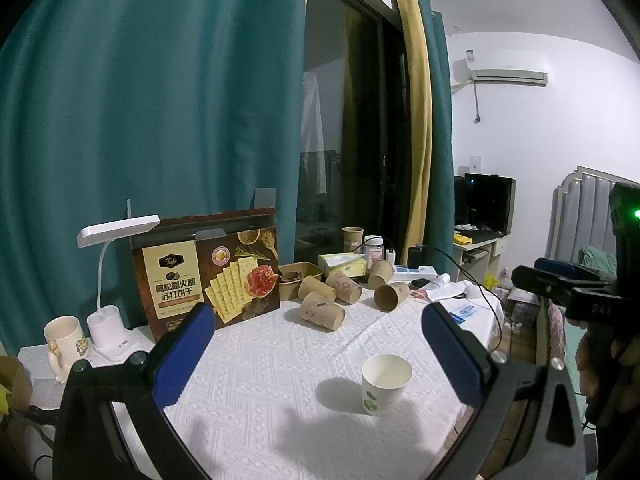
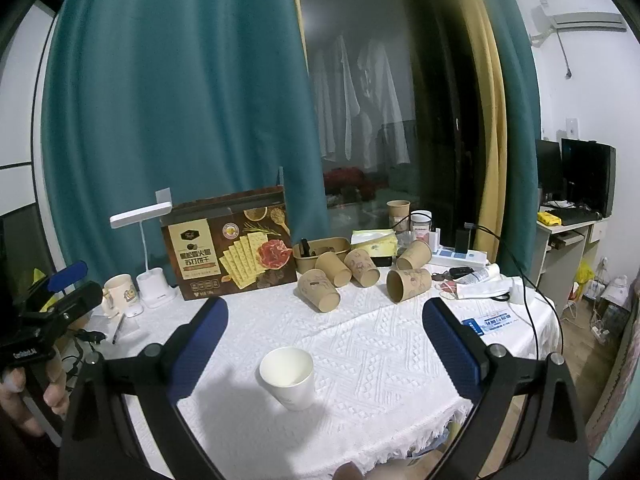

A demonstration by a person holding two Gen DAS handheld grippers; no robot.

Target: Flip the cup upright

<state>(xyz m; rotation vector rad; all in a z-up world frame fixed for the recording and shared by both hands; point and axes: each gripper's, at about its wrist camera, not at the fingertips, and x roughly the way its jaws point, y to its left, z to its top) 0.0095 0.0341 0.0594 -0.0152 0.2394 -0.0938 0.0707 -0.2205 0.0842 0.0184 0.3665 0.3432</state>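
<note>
A white paper cup [image 1: 385, 384] [image 2: 288, 377] with a green print stands upright, mouth up, on the white tablecloth [image 1: 280, 380] [image 2: 380, 360] near the front edge. My left gripper [image 1: 316, 356] is open, blue pads wide apart, and the cup sits between and slightly ahead of them, nearer the right pad. My right gripper [image 2: 324, 356] is open too, with the cup nearer its left pad. Neither touches the cup. Several brown paper cups [image 1: 322, 310] [image 2: 320, 290] lie on their sides further back.
A cracker box [image 1: 208, 276] [image 2: 232, 246], a white desk lamp [image 1: 116, 280] [image 2: 148, 256] and a mug [image 1: 64, 340] [image 2: 120, 290] stand at the back left. A brown tray [image 2: 320, 252], tissue box [image 1: 342, 264], cables and papers crowd the back right. A hand [image 2: 24, 392] holds the other gripper's handle.
</note>
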